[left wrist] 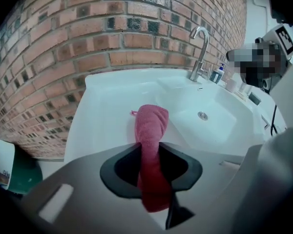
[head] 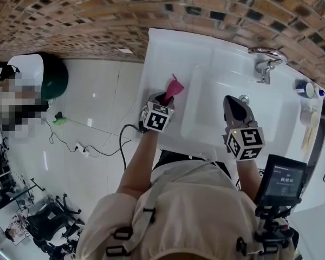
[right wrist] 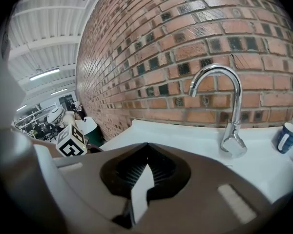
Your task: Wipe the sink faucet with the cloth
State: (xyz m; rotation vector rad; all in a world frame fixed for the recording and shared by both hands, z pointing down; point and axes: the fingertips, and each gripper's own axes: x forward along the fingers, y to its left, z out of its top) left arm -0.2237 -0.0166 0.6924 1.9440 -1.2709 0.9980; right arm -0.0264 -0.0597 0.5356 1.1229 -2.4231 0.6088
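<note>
My left gripper (left wrist: 149,145) pinches a soft, fuzzy pink cloth (left wrist: 151,126), rolled into a tube that pokes out over the flat rim of the glossy white sink (left wrist: 102,116). My right gripper (right wrist: 146,146) is clenched empty, facing the curved chrome faucet (right wrist: 230,106) against the rough brick wall (right wrist: 185,33).

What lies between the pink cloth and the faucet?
Only bare white sink between cloth and faucet; left gripper view shows it.

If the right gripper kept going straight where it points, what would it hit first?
The right gripper would probably meet the sink's white back ledge, just left of the faucet, though depth is unclear.
</note>
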